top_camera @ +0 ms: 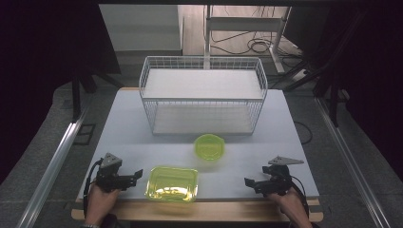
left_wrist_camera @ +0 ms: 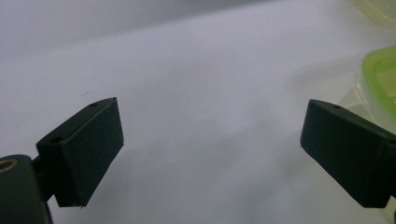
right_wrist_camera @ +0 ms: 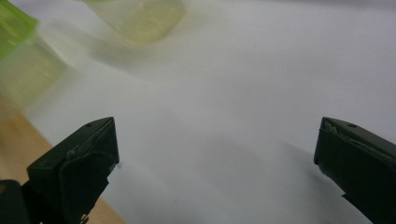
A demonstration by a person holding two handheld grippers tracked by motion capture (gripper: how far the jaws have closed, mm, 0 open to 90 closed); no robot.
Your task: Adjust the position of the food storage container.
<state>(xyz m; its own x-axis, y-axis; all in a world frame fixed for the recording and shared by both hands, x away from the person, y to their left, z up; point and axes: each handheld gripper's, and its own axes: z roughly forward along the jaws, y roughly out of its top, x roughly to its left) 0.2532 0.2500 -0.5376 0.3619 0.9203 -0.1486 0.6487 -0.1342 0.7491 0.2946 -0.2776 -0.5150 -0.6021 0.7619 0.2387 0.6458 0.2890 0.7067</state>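
Tabletop: white, with a wood strip along the near edge
Left tongs: at 8 o'clock, hand-held, jaws wide apart, holding nothing
Rectangular container: yellow-green, at 6 o'clock, just beside the left tongs
Round bowl: yellow-green, centre
Wire basket: white, at 12 o'clock
Right tongs: at 4 o'clock, jaws wide apart, holding nothing

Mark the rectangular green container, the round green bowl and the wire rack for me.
rectangular green container (top_camera: 173, 183), high view, middle of its top.
round green bowl (top_camera: 209, 147), high view, inside centre.
wire rack (top_camera: 203, 99), high view, upper shelf's front rail.
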